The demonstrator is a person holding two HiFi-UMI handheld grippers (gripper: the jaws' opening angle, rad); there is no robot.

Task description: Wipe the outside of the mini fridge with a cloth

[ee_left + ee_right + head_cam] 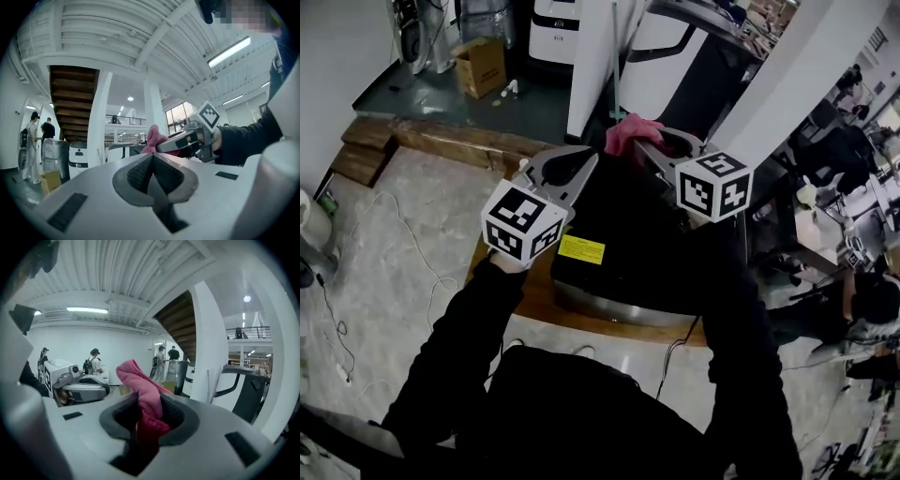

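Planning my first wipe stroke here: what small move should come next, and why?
Probably lower the right gripper until the pink cloth meets the top of the mini fridge; the cloth is clamped in its jaws, yet seems held clear of it.

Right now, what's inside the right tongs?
A pink cloth, pinched in the right tongs. Its top pokes out. Its bottom end sinks into the dark gap, so that part is hidden.

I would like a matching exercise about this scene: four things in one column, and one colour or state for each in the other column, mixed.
1. left tongs
2. right tongs
3. cloth
4. mini fridge

a. black
b. shut on the cloth
c. pink
d. shut, nothing between

Pairs: 1-d, 2-b, 3-c, 4-a.
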